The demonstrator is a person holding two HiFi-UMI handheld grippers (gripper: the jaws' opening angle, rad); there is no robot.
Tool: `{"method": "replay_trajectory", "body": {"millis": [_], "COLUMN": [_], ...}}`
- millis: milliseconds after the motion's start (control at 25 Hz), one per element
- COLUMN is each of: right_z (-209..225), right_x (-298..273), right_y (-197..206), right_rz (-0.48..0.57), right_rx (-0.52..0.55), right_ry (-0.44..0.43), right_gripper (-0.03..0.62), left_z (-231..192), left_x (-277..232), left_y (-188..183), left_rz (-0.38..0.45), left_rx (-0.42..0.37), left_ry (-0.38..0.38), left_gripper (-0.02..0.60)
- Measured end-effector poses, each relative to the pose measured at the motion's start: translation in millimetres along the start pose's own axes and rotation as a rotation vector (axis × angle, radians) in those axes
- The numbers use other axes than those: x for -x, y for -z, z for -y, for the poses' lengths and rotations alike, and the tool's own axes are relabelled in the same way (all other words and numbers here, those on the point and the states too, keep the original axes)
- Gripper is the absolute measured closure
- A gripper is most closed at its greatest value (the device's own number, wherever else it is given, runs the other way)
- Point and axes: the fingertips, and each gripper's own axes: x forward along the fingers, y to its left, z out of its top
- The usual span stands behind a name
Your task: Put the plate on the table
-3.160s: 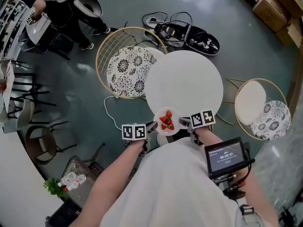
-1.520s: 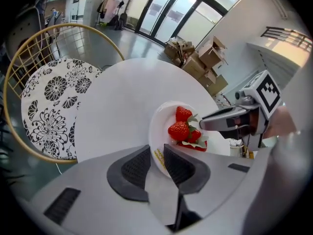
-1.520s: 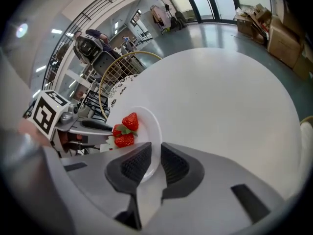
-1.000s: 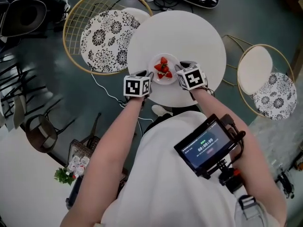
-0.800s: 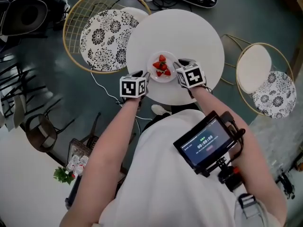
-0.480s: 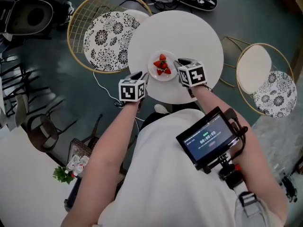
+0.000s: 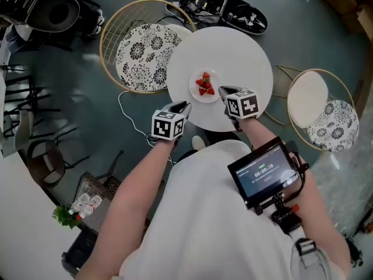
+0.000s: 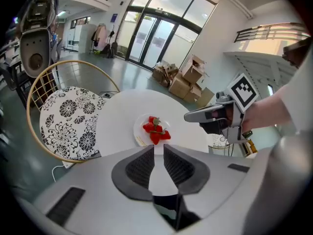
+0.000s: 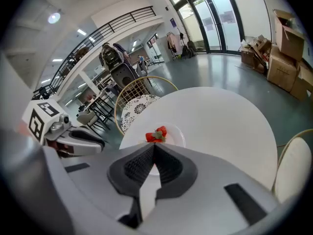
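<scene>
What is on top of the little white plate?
Red strawberries with green tops lie piled in the middle of the plate, which rests on the round white table. The pile covers the plate's centre, so any berries underneath cannot be seen or counted.

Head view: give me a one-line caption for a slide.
Plate of strawberries resting on the round white table, seen from above.

Well left of the right gripper (image 7: pixel 224 91): gold wire chair (image 7: pixel 119 31) with floral cushion (image 7: pixel 145 54). To its right: second wire chair (image 7: pixel 309 101). Far ahead, on the floor: tangled cables (image 7: pixel 201 2). Behind it: small monitor (image 7: pixel 265 169).
</scene>
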Motion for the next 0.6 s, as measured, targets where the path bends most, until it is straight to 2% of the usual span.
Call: {"method": "replay_trajectory", "body": {"millis": [280, 600], "right_z": [-37, -76], "right_x": [37, 75], "right_y": [9, 19], "right_rz": [0.046, 0.094], "right_rx": [0.038, 0.107], "right_ry": [-0.036, -0.119], "right_gripper": [0.588, 0.589], "left_z": [19, 41], "left_x": [48, 98], "left_y": [21, 26], "left_rz": [0.126, 0.3], "left_rx": [0.052, 0.108], "left_ry": [0.058, 0.133], "left_gripper": [0.565, 0.569]}}
